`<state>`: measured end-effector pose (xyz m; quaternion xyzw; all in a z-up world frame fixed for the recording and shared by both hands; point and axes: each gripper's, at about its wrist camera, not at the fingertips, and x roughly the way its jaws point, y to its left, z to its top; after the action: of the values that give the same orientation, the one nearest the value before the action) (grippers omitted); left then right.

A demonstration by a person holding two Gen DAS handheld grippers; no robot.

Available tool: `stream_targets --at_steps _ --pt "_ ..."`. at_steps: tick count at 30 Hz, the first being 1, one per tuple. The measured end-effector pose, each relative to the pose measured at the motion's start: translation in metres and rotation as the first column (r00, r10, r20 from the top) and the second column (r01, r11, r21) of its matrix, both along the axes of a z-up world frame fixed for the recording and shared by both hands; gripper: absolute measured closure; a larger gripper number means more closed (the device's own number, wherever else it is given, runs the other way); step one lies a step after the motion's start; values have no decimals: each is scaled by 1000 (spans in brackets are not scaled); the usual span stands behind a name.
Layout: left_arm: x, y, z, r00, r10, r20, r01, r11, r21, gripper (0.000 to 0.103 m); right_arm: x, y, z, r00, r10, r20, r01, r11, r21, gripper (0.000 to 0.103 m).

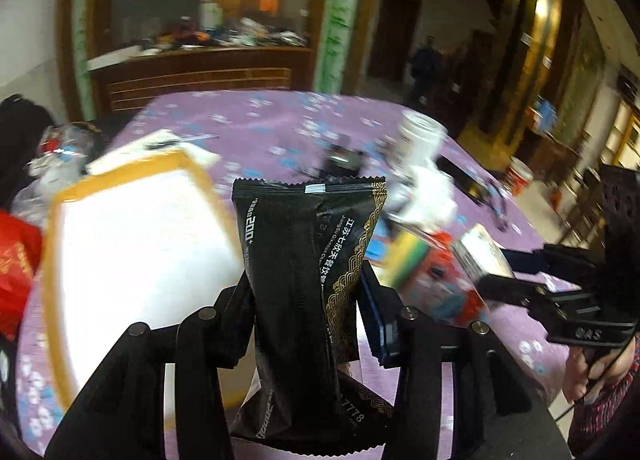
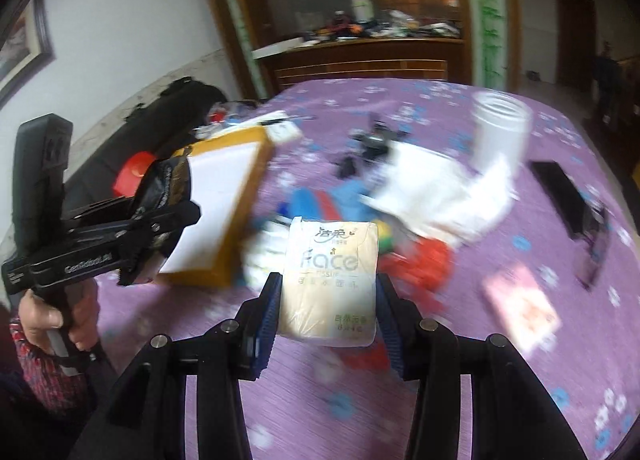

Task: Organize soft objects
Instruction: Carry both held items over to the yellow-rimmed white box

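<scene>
My left gripper (image 1: 306,296) is shut on a black snack packet (image 1: 308,260) with gold print, held upright above the table. It also shows in the right wrist view (image 2: 160,216), at the left, over the tray. My right gripper (image 2: 326,300) is shut on a cream pack of Face tissues (image 2: 330,280), held above the purple cloth. The same pack (image 1: 480,256) shows at the right of the left wrist view. A white tray with a yellow rim (image 1: 132,260) lies at the left of the table (image 2: 228,196).
A pile of colourful packets and white tissue (image 2: 420,200) lies mid-table, with a white jar (image 2: 500,128) behind it. Black phones (image 2: 568,196) and a pink pack (image 2: 520,304) lie at the right. A red bag (image 1: 16,260) sits at the left edge.
</scene>
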<state>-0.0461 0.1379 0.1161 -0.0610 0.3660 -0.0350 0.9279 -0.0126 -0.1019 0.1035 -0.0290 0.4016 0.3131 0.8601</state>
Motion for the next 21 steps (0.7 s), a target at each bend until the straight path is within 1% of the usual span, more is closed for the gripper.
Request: stream_targets --at_steps 5,7,8,10,12,14,16,18,20,21 --pt "10 60 1 992 123 -16 -124 992 -23 58 8 58 13 997 80 -2 -80 997 9 57" --pt "18 81 -1 988 149 -30 -150 988 -24 58 12 83 18 994 113 -7 -113 994 6 57" --pt "24 93 -2 983 177 -37 -178 984 -20 58 15 93 21 992 122 -6 -122 992 6 57" --pt "35 113 -4 977 205 -54 -206 978 -20 58 24 118 28 990 143 -2 -143 990 11 57" --pt "44 133 -10 966 247 -80 -250 968 -25 58 36 144 31 986 163 -17 -163 986 16 57" --pt "61 148 -18 960 260 -104 -264 964 -26 58 47 167 30 984 177 -23 -177 984 8 57" --pt "78 162 -30 943 309 -126 -314 949 -23 58 61 195 23 982 182 -44 -183 983 -11 57" --pt "88 173 -40 935 319 -155 -329 943 -44 58 77 220 13 981 182 -69 -184 983 -17 57" --pt "101 183 -53 920 344 -190 -360 931 -58 58 93 240 3 981 170 -97 -173 985 -22 57" --pt "106 187 -59 918 340 -206 -359 931 -64 58 101 250 -4 981 161 -109 -164 986 -21 57"
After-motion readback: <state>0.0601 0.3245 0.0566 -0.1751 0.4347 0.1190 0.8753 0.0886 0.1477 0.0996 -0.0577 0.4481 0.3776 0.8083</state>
